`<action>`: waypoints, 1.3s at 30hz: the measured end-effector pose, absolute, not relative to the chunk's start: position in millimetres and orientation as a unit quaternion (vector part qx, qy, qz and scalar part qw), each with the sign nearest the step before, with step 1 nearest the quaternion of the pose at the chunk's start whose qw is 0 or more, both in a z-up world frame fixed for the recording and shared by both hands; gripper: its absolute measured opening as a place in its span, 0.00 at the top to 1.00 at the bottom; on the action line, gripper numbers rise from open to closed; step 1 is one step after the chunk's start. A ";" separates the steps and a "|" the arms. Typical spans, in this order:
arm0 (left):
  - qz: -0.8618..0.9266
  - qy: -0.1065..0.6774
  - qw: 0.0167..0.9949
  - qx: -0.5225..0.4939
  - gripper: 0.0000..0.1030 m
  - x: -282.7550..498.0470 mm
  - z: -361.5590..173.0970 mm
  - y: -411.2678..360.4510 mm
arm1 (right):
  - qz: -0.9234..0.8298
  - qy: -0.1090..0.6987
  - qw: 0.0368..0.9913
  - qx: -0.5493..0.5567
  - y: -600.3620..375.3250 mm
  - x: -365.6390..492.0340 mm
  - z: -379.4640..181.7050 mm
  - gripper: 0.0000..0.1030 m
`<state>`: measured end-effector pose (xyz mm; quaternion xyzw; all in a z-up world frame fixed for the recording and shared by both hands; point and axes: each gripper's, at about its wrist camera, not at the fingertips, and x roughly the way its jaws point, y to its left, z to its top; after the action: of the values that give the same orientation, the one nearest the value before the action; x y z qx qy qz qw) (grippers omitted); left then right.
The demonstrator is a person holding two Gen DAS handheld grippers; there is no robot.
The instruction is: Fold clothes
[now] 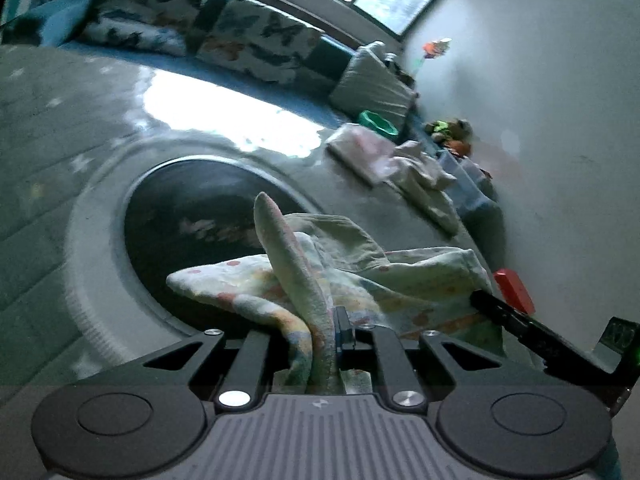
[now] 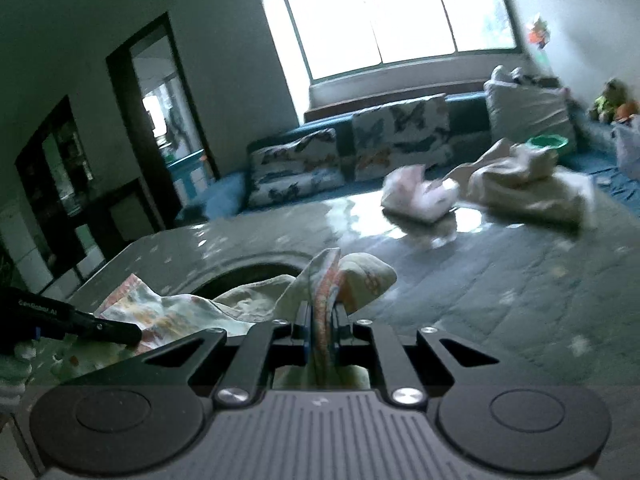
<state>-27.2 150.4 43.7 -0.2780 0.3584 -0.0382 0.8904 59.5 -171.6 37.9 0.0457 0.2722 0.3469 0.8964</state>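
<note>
Across the middle of the room spreads a wide grey-green quilted play mat [image 2: 480, 280] with pale stars and a dark round patch ringed in light grey [image 1: 192, 216], and it serves as the folding surface. Behind it runs a low blue bench lined with butterfly-print cushions [image 2: 400, 136], under a bright window [image 2: 400, 12]. Near the far edge of the mat lie a crumpled cream garment [image 2: 528, 188] and, just beside it, a smaller pink-and-white bundle [image 2: 420, 196]; whether these are folded already or waiting their turn I cannot tell, though both look loose rather than squared. Closest to me is the piece in hand, a pale terry-like garment printed with pastel dots and orange-pink patches [image 1: 400, 280], lifted partly off the mat over the dark circle. Both tools hold it at separate points, I judge so the cloth can be stretched or one part carried over another. The left gripper [image 1: 320, 340] has its jaws pressed together on a bunched ridge of the fabric, which stands up in a stiff fold above them. The right gripper [image 2: 322, 320] is likewise clamped, a thin pleat of the printed cloth pinched between its fingers and flopping over at the top.
</note>
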 end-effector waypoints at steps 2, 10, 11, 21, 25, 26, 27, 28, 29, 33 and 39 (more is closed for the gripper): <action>-0.049 0.360 0.892 -0.268 0.88 -13.5 49.4 139.3 | 0.332 0.266 0.904 0.046 -183.9 60.9 44.0 0.92; -0.091 0.366 0.896 -0.233 0.88 35.4 61.3 93.0 | 0.277 0.241 0.929 0.045 -227.6 65.5 62.2 0.92; -0.096 0.368 0.896 -0.229 0.88 41.0 61.8 87.2 | 0.269 0.238 0.932 0.044 -233.5 66.3 63.8 0.92; -0.127 0.373 0.899 -0.190 0.88 86.6 63.1 39.2 | 0.216 0.226 0.949 0.041 -273.6 74.7 70.2 0.92; -0.135 0.376 0.899 -0.179 0.88 101.7 58.4 23.5 | 0.197 0.232 0.952 0.041 -286.8 78.1 64.0 0.92; -0.138 0.376 0.899 -0.175 0.88 103.4 55.8 19.9 | 0.194 0.234 0.952 0.041 -289.0 79.0 61.7 0.92; -0.137 0.376 0.900 -0.169 0.88 104.7 52.5 16.4 | 0.189 0.238 0.952 0.042 -291.4 80.3 58.1 0.92; -0.137 0.379 0.900 -0.165 0.88 105.9 49.4 13.5 | 0.185 0.243 0.951 0.044 -293.8 81.6 54.4 0.92; -0.137 0.384 0.899 -0.163 0.88 106.9 45.1 10.7 | 0.181 0.247 0.951 0.045 -296.2 82.9 50.8 0.92; -0.139 0.405 0.889 -0.161 0.87 105.9 28.2 3.5 | 0.169 0.267 0.948 0.048 -304.6 85.9 35.5 0.92; -0.123 0.431 0.881 -0.153 0.82 106.5 8.5 1.7 | 0.149 0.293 0.944 0.039 -310.8 84.5 13.7 0.92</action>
<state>106.5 1.7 8.5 -0.1528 0.4313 -0.1230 0.8806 84.5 -310.8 13.7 0.0391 0.2928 0.1488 0.9437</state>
